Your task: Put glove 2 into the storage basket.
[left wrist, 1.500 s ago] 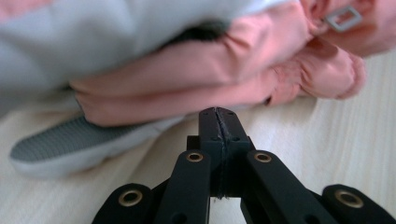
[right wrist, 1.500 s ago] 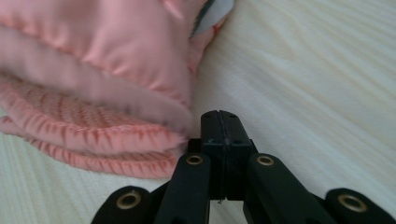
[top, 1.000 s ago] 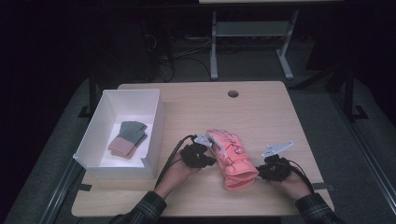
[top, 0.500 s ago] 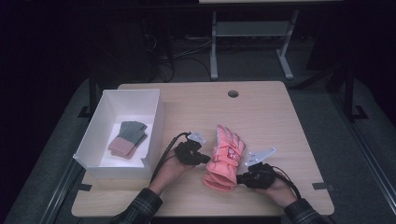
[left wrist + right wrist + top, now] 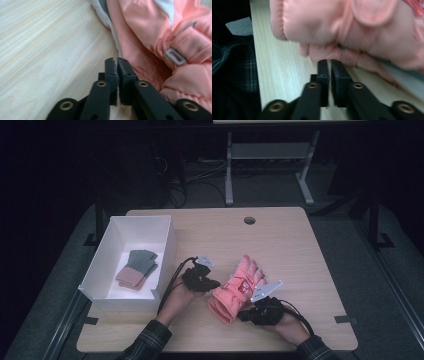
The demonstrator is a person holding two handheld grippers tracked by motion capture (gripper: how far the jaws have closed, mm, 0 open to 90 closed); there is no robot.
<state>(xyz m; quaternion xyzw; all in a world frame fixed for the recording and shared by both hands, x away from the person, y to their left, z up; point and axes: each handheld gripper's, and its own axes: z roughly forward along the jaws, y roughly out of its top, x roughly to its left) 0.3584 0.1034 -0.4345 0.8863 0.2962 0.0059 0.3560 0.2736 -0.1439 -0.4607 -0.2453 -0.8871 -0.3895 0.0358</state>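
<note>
A salmon-pink padded glove (image 5: 236, 290) lies flat on the wooden table (image 5: 295, 250), its fingers pointing away and its cuff toward the person. My left gripper (image 5: 215, 284) is at the glove's left edge. In the left gripper view its jaws (image 5: 117, 60) have just been opening and stand a thin slit apart with nothing between them, right beside the glove (image 5: 155, 30). My right gripper (image 5: 243, 315) is at the cuff end. Its jaws (image 5: 329, 61) have likewise just parted to a narrow gap, empty, just under the glove (image 5: 337, 22).
A white open box (image 5: 167, 247) stands at the table's left, holding a folded grey and pink knitted item (image 5: 136, 268). A cable hole (image 5: 249, 220) is at the table's far edge. The person's plaid sleeves come in at the near edge.
The glove has swung so its fingers point away and to the right. The right hand slid left to the cuff end; the left hand drifted slightly toward the box.
</note>
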